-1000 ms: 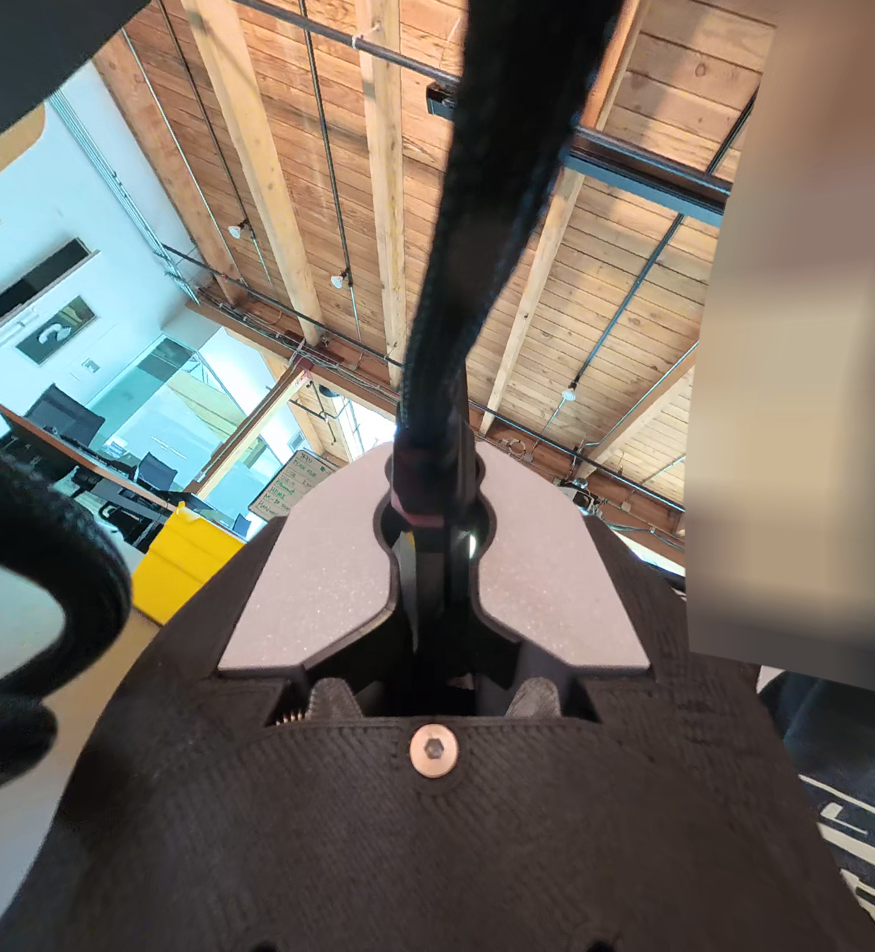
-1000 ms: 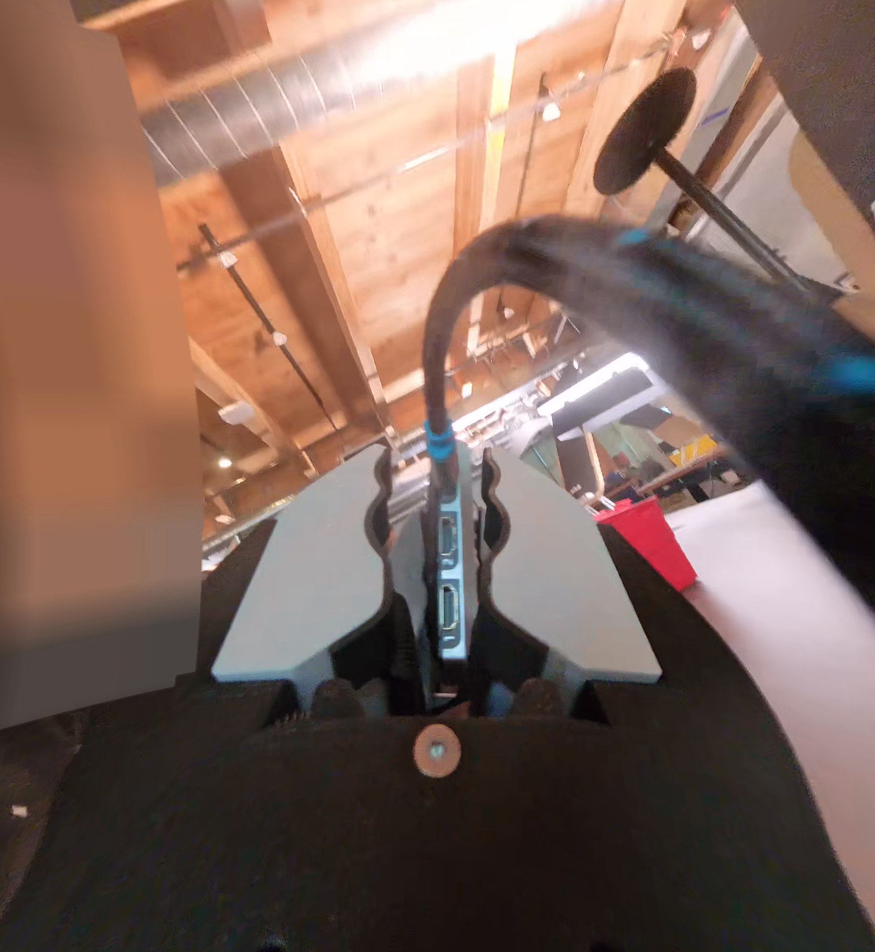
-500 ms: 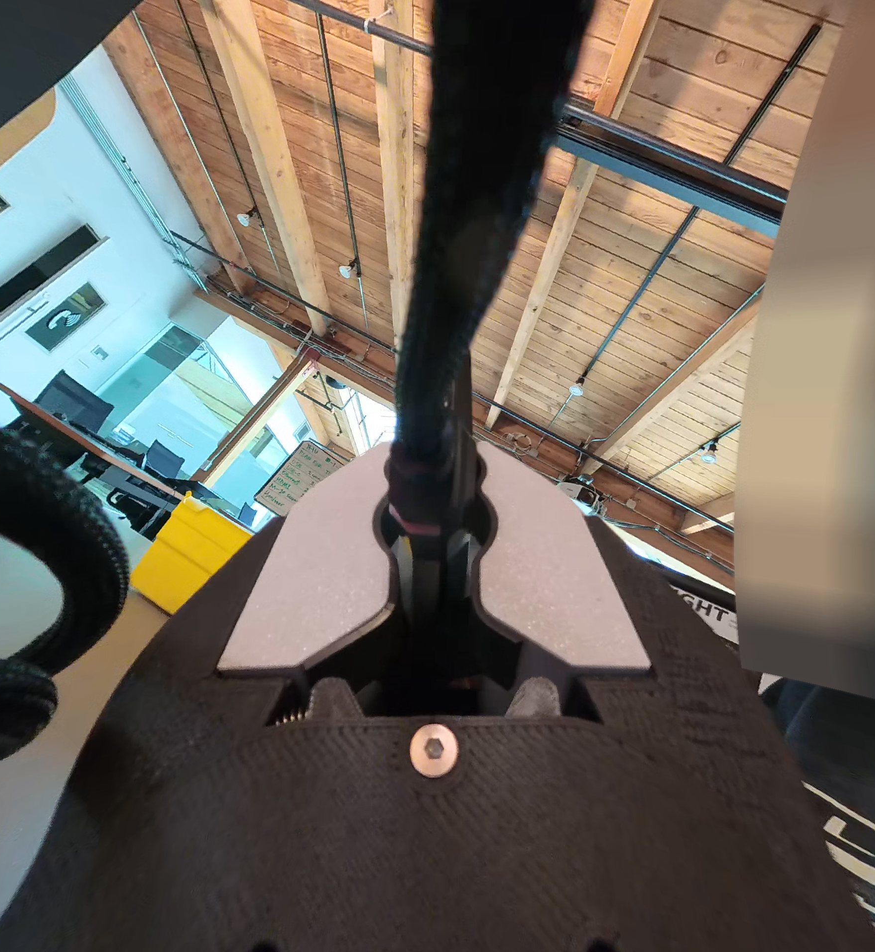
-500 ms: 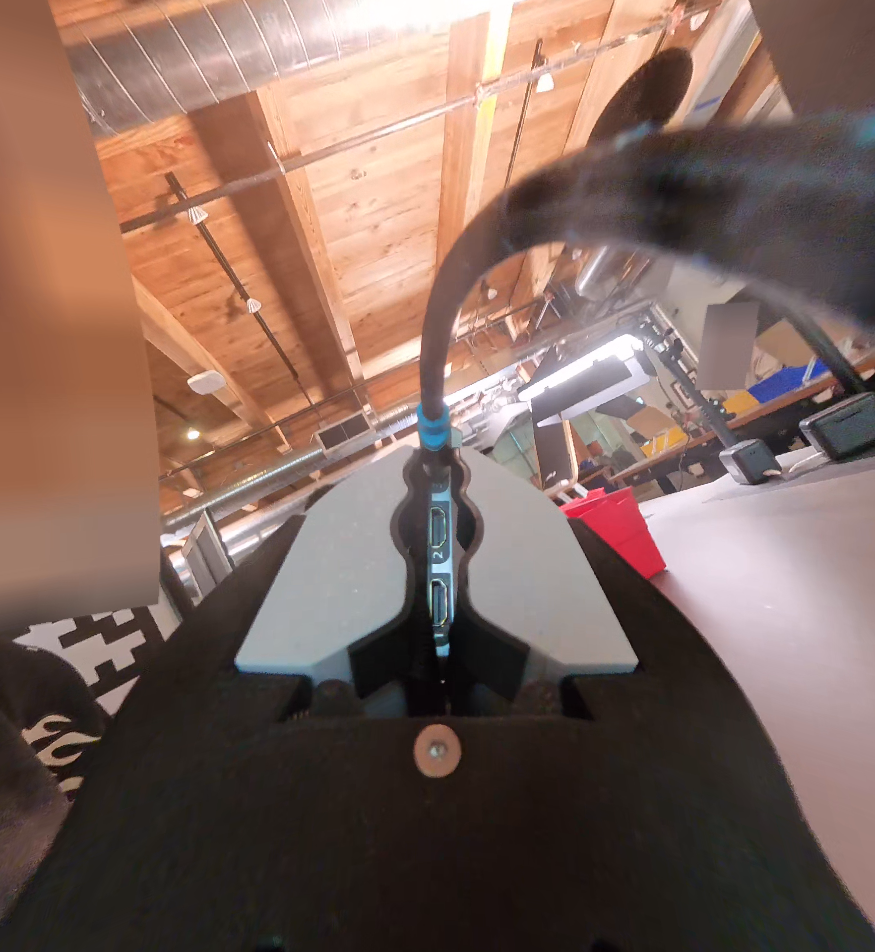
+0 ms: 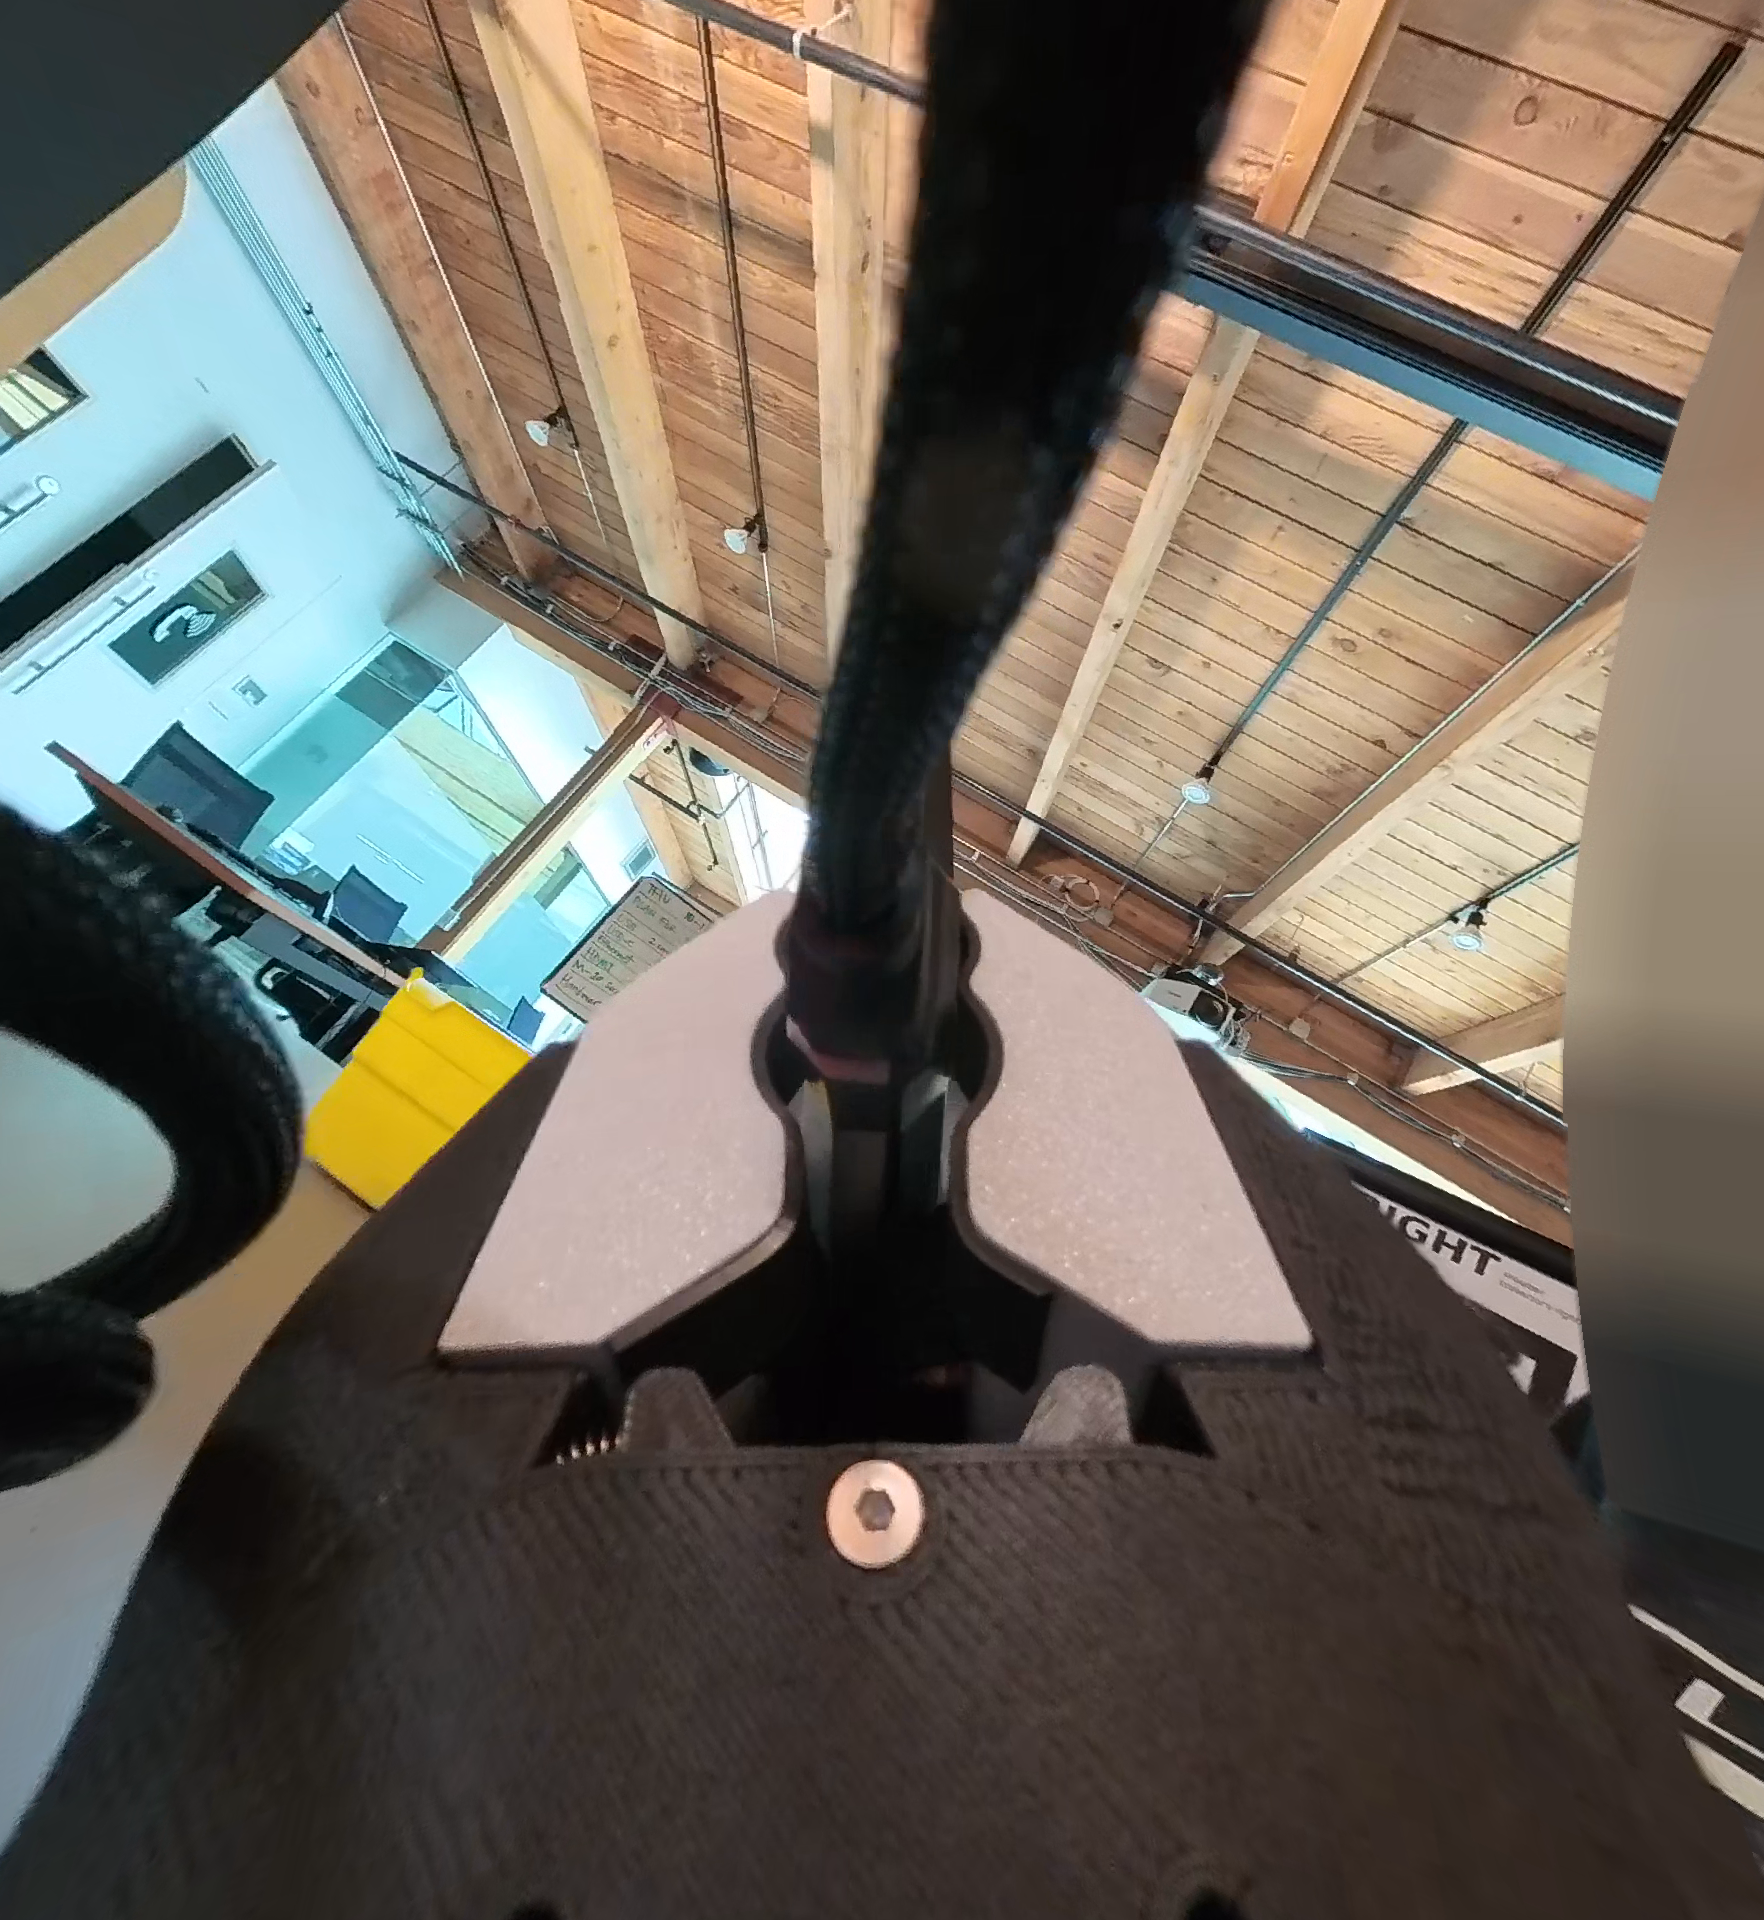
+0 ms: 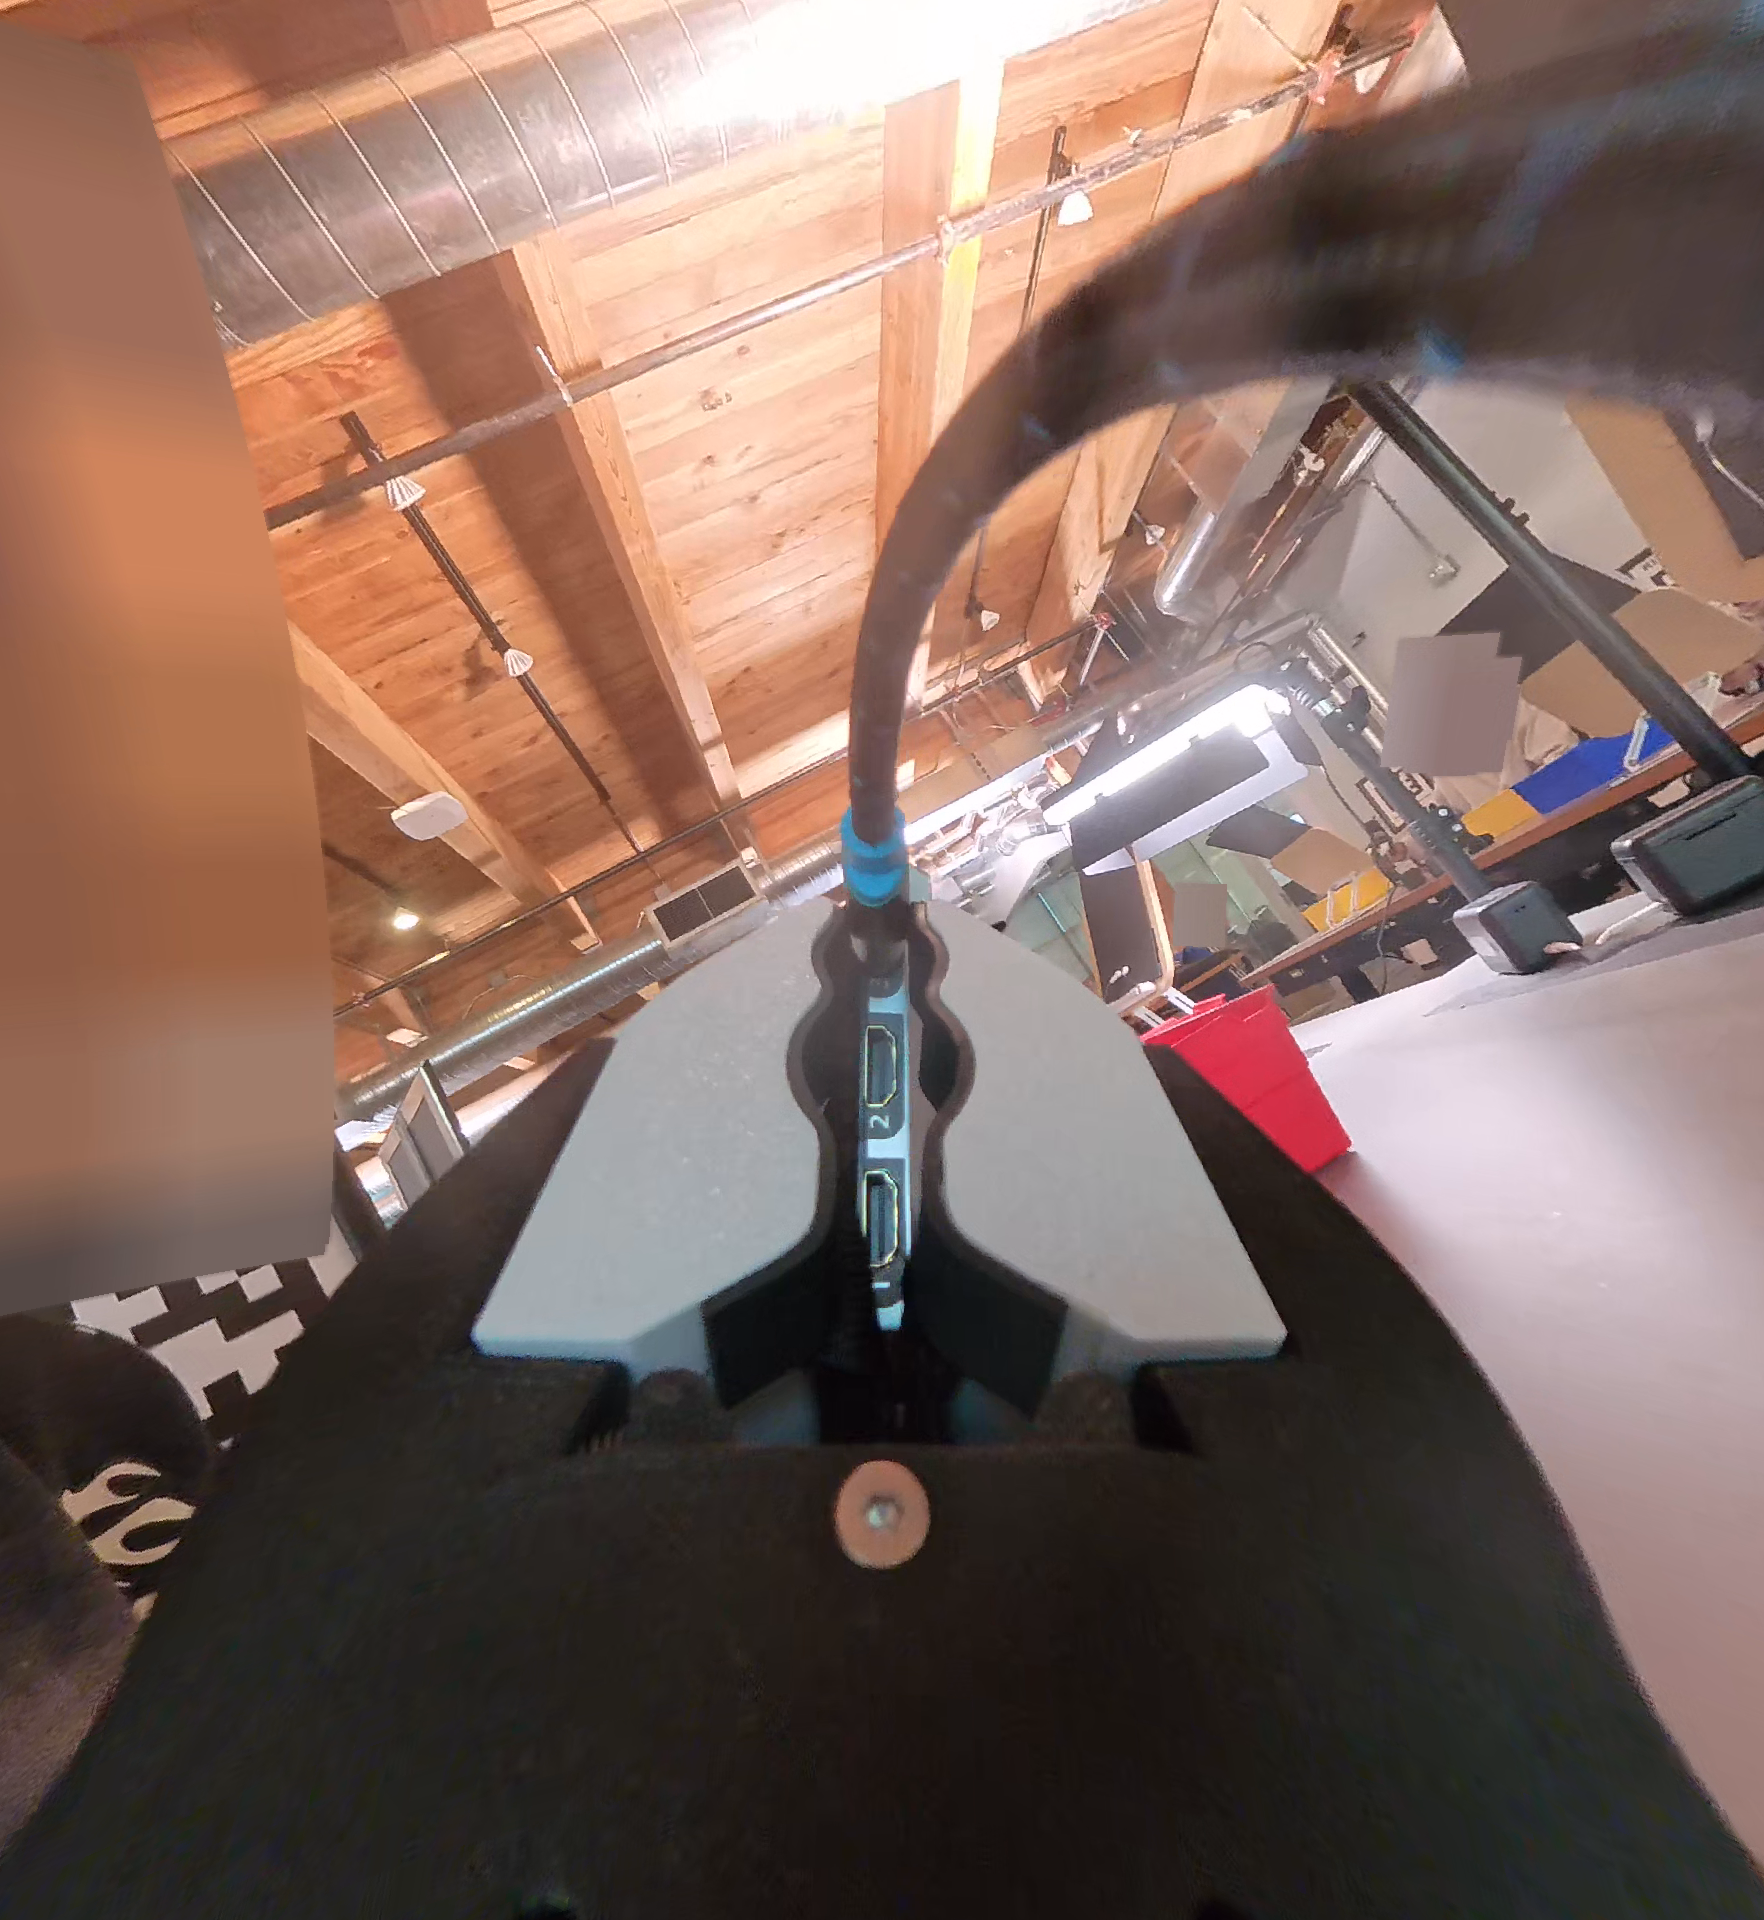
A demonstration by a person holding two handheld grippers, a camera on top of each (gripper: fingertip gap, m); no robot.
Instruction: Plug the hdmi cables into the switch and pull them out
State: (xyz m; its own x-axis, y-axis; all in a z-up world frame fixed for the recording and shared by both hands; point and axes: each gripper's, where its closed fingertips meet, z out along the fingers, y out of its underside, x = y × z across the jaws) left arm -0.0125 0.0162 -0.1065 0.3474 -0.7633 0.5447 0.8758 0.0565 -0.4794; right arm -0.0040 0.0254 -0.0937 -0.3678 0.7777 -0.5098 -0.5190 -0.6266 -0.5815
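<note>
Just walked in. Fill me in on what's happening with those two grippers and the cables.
A person holds a hand-held gripper in each hand, both tilted up toward the wooden ceiling. The right hand-held gripper is shut on a slim HDMI switch: two of its ports face the camera empty, and a black cable with a blue collar leaves its far end. The left hand-held gripper is shut on the plug of a black braided cable with a maroon collar. That plug is not in the switch.

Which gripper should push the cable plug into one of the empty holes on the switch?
Probably the left gripper: it is shut on a cable at its plug. The right gripper only holds the switch, whose two holes face up.
</note>
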